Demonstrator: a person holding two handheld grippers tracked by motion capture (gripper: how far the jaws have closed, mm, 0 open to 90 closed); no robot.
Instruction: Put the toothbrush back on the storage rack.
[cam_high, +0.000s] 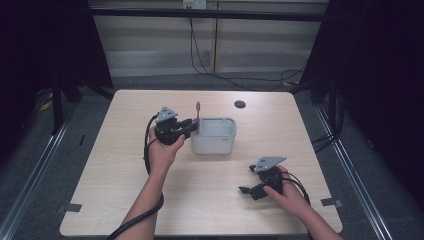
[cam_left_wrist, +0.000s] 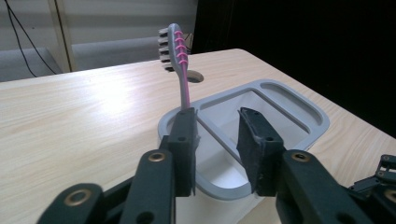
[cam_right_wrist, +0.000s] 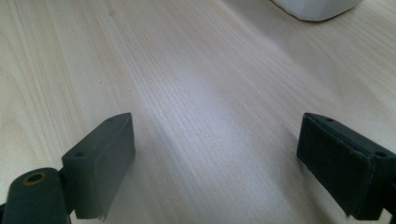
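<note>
The pink toothbrush (cam_left_wrist: 180, 60) is standing bristles-up, leaning in the left corner of the white holder (cam_left_wrist: 289, 103) on the surface (cam_high: 120, 165); its lower handle is hiding inside. The left gripper (cam_left_wrist: 217, 140) is hovering beside it, jaws slightly spread, gripping nothing. The right gripper (cam_right_wrist: 215, 158) is resting well apart, jaws spread wide.

My count from remote station — one toothbrush (cam_left_wrist: 180, 56), pink and grey, standing upright in holder. One white holder (cam_high: 214, 137), two compartments inside by my look through left gripper view. Two grippers — left gripper (cam_high: 186, 127), right gripper (cam_high: 246, 190). Two hands on them: left hand (cam_high: 164, 150), right hand (cam_high: 290, 195). One wooden table (cam_high: 125, 190). One round cable hole (cam_high: 240, 104) in tabletop.
</note>
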